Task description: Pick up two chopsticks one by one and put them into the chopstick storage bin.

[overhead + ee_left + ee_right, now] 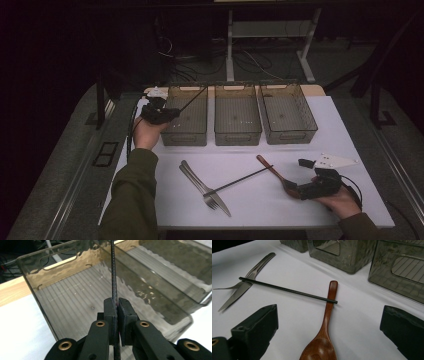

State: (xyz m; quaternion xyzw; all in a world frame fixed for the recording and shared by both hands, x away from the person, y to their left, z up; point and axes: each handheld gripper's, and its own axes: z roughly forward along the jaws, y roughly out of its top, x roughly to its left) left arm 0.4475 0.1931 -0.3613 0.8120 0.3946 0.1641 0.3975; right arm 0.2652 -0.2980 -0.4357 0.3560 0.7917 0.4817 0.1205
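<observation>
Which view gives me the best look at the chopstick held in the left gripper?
The left gripper view: the held chopstick is pinched between the left gripper's jaws above the left bin. The high view shows it small and thin, slanting over that bin.

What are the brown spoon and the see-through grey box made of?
The brown spoon looks like wood with a smooth, slightly glossy finish; faint grain shows. The see-through grey box looks like smoky plastic: ribbed floor, wavy shiny walls. Neither is certain from looks alone.

High view overlooks table [260, 210]; tool cameras close; bins [237, 115] shared.
</observation>
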